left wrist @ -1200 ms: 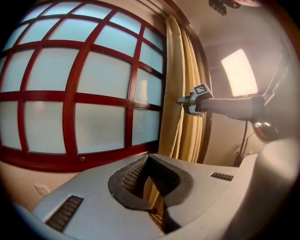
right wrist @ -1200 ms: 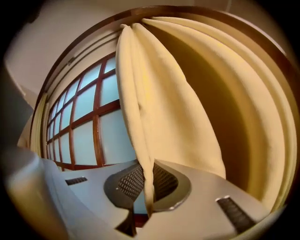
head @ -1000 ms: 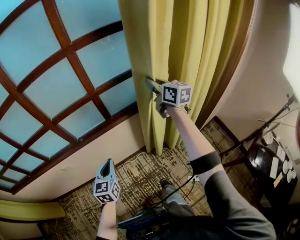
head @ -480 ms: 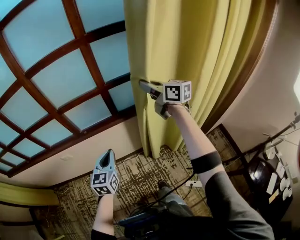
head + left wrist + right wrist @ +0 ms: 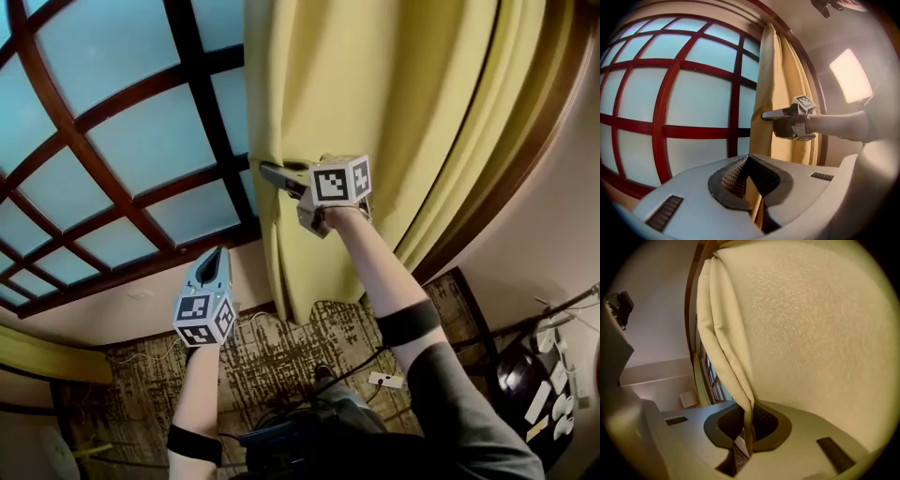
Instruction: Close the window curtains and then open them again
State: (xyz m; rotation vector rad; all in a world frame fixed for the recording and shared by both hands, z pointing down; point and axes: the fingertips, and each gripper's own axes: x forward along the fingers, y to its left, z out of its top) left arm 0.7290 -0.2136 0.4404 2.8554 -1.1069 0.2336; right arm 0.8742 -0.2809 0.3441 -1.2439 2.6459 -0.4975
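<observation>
The yellow curtain (image 5: pixel 375 94) hangs over the right part of the window (image 5: pixel 112 141). Its long axis runs straight down from the top of the window to a hem just above the patterned carpet (image 5: pixel 281 356). Its folds are gathered toward the curved wooden frame (image 5: pixel 497 159) on the right. Its free leading edge faces left, toward the bare glass.

The right gripper (image 5: pixel 266 171) points roughly level at that edge, about halfway down the visible curtain. In the right gripper view its jaws are pressed onto the cloth, with a narrow fold of the curtain's edge (image 5: pixel 749 427) pinched between the ribbed pads. The broad cloth fills the view above and to the right.

The left gripper (image 5: pixel 217 255) is lower and further left, in front of the wall under the sill and well apart from the curtain. It points toward the window. In the left gripper view its jaws are pressed together with nothing between them.

Left of the leading edge, the red-brown lattice and pale blue panes are uncovered all the way across. At the window's far side a second strip of yellow fabric (image 5: pixel 47 356) shows. The leading edge touches nothing but the right gripper.
</observation>
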